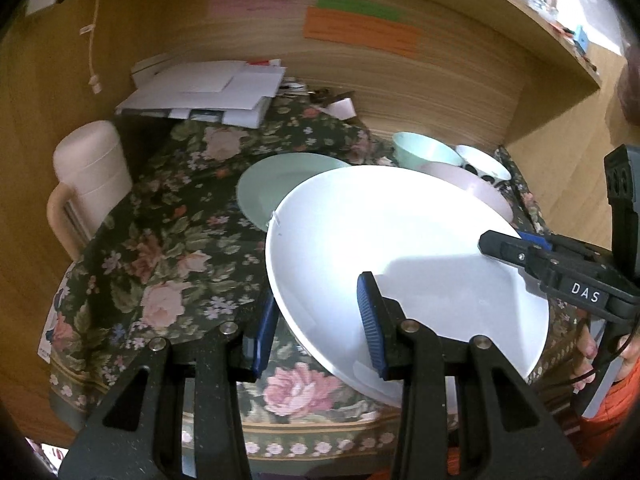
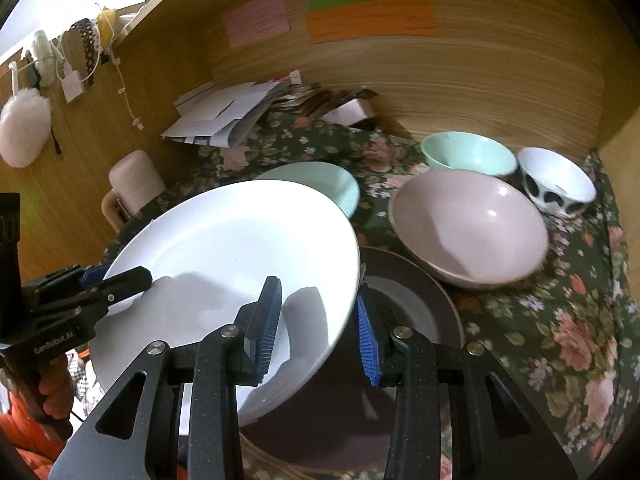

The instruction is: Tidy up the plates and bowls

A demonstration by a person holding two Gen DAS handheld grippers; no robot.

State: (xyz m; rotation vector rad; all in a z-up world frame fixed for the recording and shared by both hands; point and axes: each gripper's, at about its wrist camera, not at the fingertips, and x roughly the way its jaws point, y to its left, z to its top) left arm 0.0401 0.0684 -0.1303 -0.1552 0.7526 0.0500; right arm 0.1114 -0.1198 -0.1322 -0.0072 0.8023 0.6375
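A large white plate (image 1: 400, 248) is held tilted above the table between both grippers. My left gripper (image 1: 320, 328) straddles its near-left rim, one finger above and one below. My right gripper (image 2: 318, 320) straddles the opposite rim (image 2: 240, 248) the same way; it also shows at the right of the left wrist view (image 1: 516, 248). A dark brown plate (image 2: 416, 300) lies under the white plate. A mint plate (image 2: 320, 188), a pink bowl (image 2: 468, 224), a mint bowl (image 2: 468, 156) and a white bowl with black spots (image 2: 556, 184) stand behind.
A floral tablecloth (image 1: 160, 264) covers the table. A pile of papers (image 1: 208, 92) lies at the back by the wooden wall. A cream lidded container (image 1: 92, 168) stands at the left edge. A small box (image 2: 352, 110) sits at the back.
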